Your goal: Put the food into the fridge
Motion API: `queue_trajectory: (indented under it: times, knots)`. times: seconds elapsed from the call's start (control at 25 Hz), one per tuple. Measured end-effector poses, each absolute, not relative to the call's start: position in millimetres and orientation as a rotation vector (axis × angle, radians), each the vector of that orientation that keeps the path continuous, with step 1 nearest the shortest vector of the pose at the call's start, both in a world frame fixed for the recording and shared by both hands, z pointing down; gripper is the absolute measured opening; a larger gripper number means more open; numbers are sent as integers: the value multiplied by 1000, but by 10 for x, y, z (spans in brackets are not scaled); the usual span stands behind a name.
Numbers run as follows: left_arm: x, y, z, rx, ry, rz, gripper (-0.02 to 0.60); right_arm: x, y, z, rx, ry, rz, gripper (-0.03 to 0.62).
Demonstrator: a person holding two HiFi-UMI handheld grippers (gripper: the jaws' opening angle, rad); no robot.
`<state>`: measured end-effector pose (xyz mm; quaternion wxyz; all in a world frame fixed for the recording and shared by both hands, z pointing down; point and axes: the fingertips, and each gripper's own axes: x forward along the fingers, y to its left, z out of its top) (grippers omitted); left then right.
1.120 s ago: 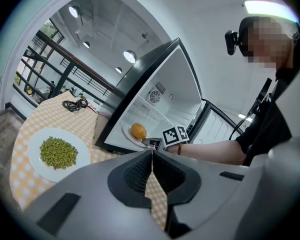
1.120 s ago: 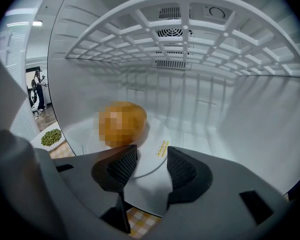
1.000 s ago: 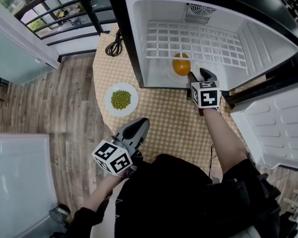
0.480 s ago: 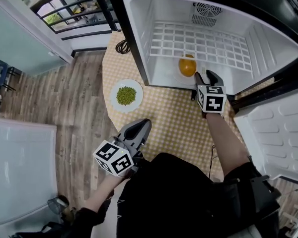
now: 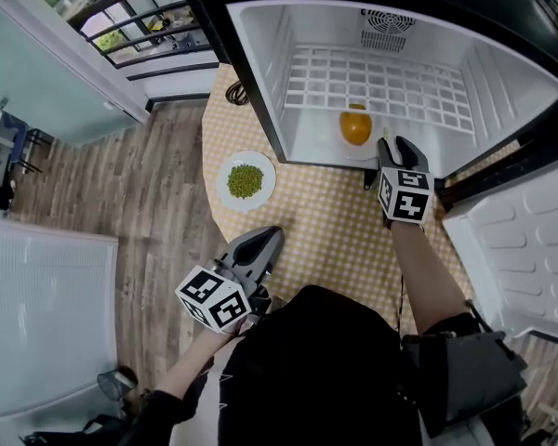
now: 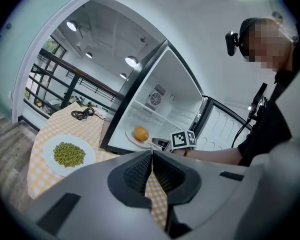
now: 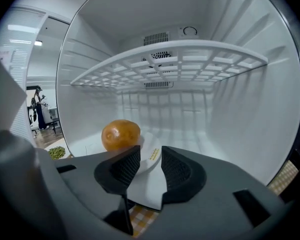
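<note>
The right arm reaches straight out to the open fridge [image 7: 250, 109]. Its right tool [image 7: 150, 160] tips slightly down, jaws apart but just narrowing, with nothing between them. The left tool [image 6: 151, 159] is held close to the body, jaws together. The orange fruit [image 7: 120, 134] sits on a white plate [image 7: 149, 149] on the fridge floor, its longer side level and crosswise. A plate of peas [image 5: 246, 158] sits on the checked surface [image 5: 325, 230].

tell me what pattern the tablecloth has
A yellow-and-white check on the tablecloth, which shows best in the head view.
</note>
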<state>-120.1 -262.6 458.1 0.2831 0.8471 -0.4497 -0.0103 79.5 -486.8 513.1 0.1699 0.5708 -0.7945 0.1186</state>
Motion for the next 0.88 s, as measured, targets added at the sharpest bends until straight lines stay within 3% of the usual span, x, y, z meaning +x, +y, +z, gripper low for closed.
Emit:
queue_trajectory:
  times: [0.12, 0.88]
  knots:
    - [-1236, -2588, 4537, 2287, -1191, -31, 18, 799, -4756, 5040, 1649, -2271, 337, 72]
    - [-1598, -1612, 4069, 2507, -969, -111, 18, 513, -3079, 4363, 1827, -2289, 364, 37]
